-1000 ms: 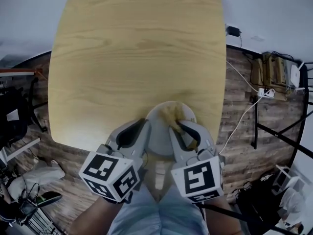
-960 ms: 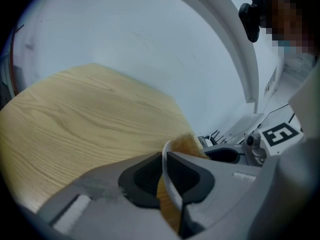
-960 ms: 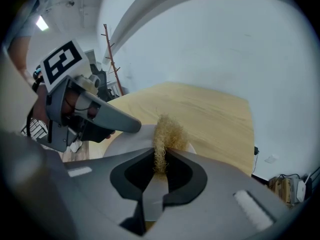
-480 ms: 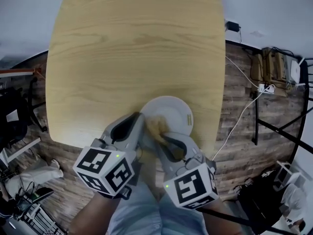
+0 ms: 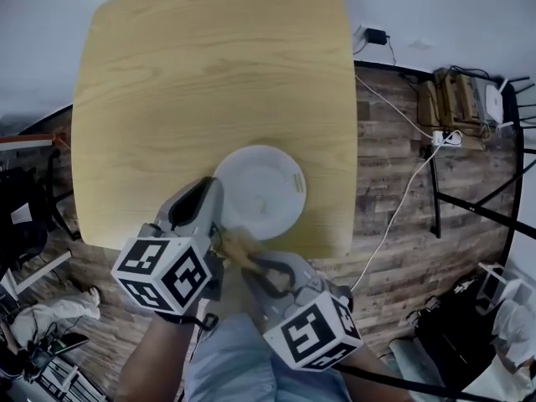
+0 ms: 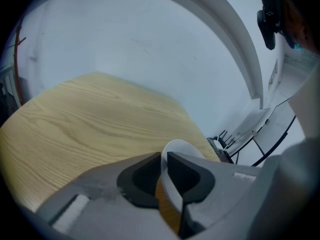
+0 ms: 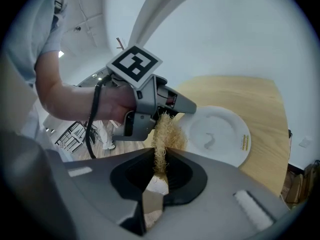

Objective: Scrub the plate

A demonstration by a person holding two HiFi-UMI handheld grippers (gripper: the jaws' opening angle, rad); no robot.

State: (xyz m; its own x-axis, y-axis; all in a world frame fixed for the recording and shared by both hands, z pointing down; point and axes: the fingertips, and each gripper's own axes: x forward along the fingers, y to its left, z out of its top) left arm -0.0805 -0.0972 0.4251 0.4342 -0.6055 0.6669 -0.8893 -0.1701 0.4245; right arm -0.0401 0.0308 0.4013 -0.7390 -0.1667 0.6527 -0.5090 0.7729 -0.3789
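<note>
1. The plate point(image 5: 264, 187) lay flat on the desk point(image 5: 209, 74), near its front edge, in the lower middle of the head view.
2. The left tongs point(image 5: 214, 201) pinched the plate's left rim, though their jaws were opening. The hold seemed meant to steady the plate against rubbing.
3. The right tongs point(image 5: 251, 262) were clenched on a straw-coloured scrubber point(image 5: 237, 243). It hung off the plate's lower left, just beside the left tongs, probably between strokes.
</note>
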